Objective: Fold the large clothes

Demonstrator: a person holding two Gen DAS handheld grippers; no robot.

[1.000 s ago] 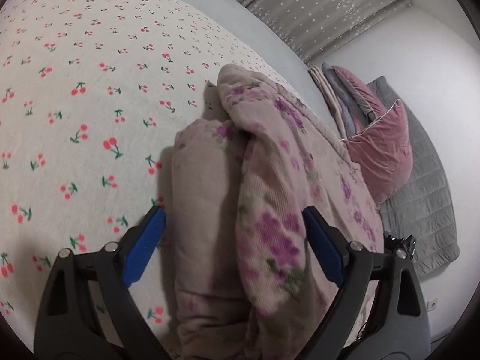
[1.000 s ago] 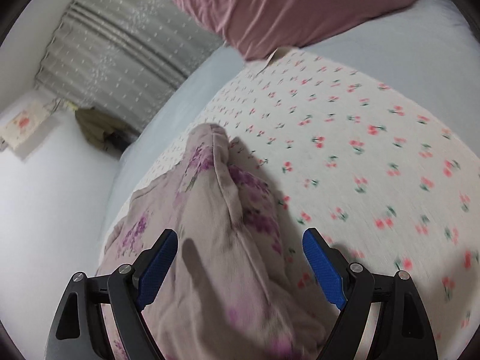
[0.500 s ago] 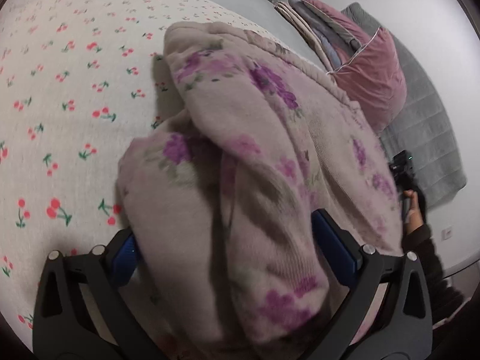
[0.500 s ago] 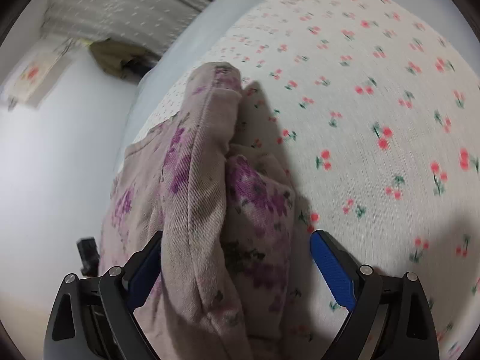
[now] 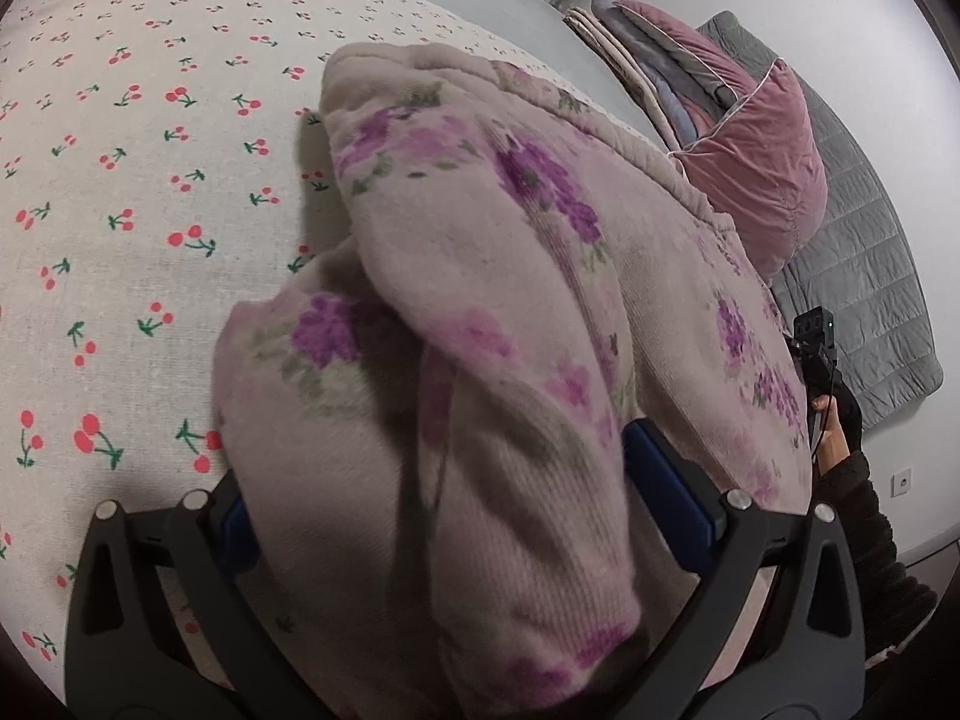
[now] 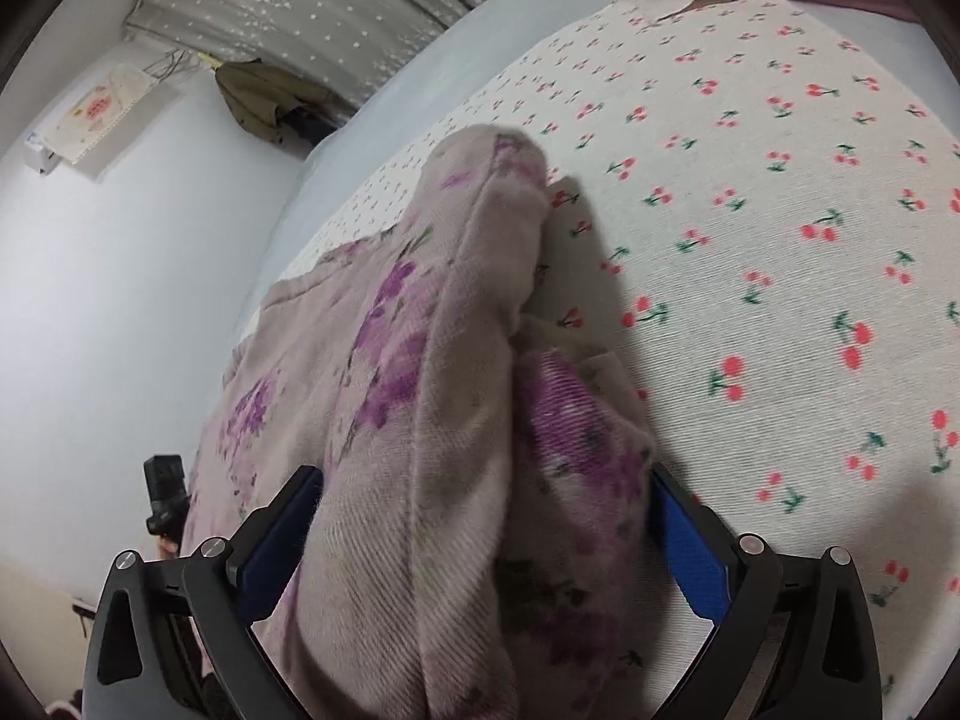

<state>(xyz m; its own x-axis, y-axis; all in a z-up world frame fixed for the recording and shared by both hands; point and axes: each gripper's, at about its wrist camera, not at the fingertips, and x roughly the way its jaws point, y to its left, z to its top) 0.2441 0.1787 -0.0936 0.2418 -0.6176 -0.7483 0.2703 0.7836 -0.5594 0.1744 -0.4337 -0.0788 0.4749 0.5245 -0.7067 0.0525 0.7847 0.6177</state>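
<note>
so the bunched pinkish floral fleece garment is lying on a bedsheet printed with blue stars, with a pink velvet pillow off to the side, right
Not quite. The bunched pinkish floral fleece garment lies on a cream bedsheet printed with red cherries, not blue stars; both wrist views show this. The pink velvet pillow off to the side shows in the left wrist view.

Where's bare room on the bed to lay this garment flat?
Bare cherry-print sheet lies left of the floral garment in the left view, and right of it in the right view. Crowded by the pink pillow and folded blankets.
</note>
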